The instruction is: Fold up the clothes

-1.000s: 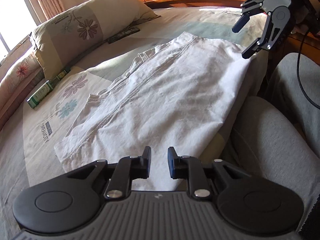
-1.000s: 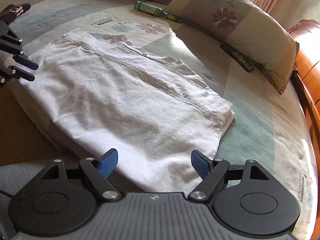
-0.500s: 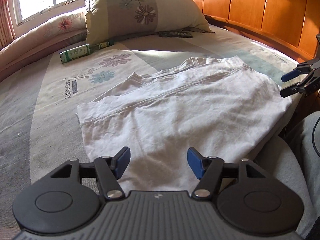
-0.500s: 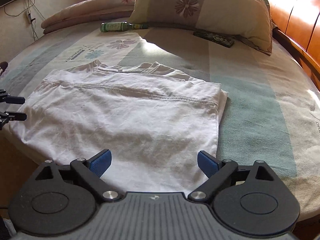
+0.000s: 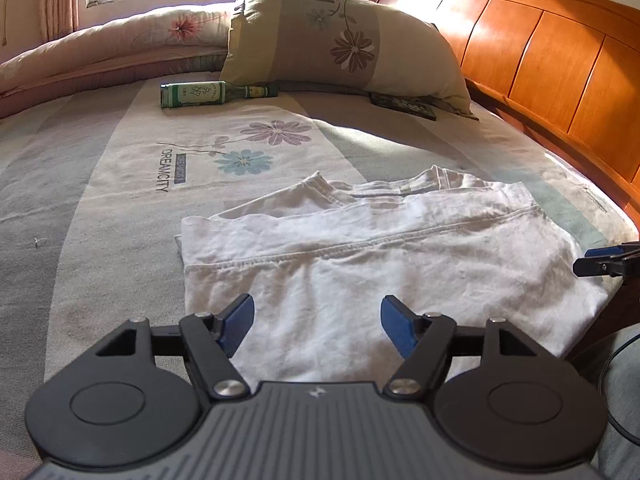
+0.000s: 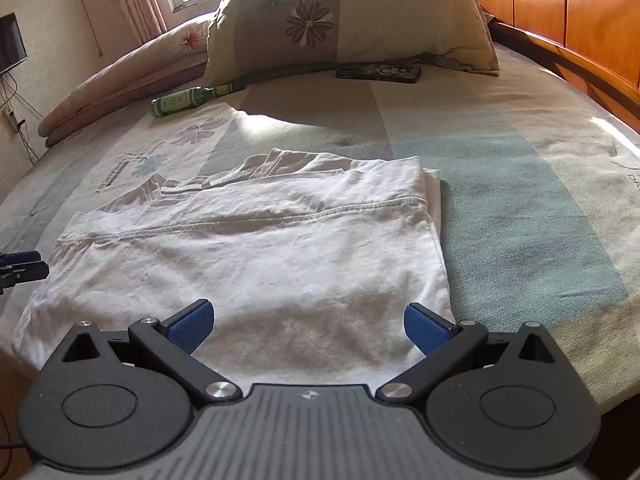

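Left gripper [image 5: 316,320] hangs over the shirt's [image 5: 380,264] near edge, jaws opening, nothing pinched between them. Shirt lies flat on the bed [image 5: 120,200] near its front edge, white, already doubled over: a stitched hem runs across the top layer, collar and a sleeve peeking out behind. Right gripper [image 6: 308,322] likewise over the near edge, jaws opening wide, empty. Judgement: one fold done, at least another cross fold probably left.

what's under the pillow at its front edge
A dark flat thing pokes out from under the pillow; the green bottle's neck reaches its corner. Anything further under is covered.
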